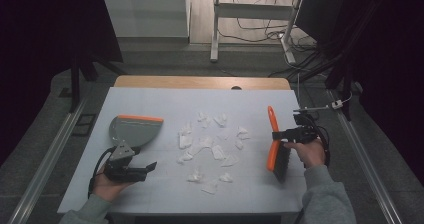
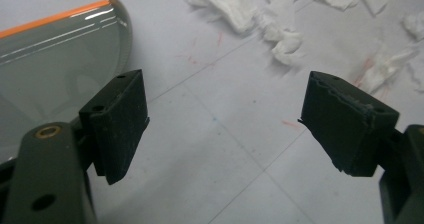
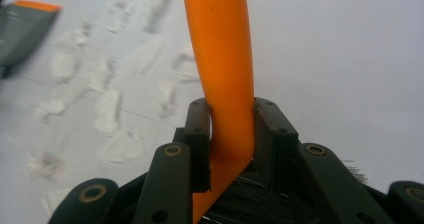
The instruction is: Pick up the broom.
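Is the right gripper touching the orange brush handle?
Touching. In the right gripper view, the right gripper has both jaws pressed on the orange brush handle.

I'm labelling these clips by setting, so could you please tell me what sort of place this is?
Probably a lab or recording workspace, not a home: a table under a white sheet, dark curtains on both sides, and loose cables on the floor beneath a desk frame behind.
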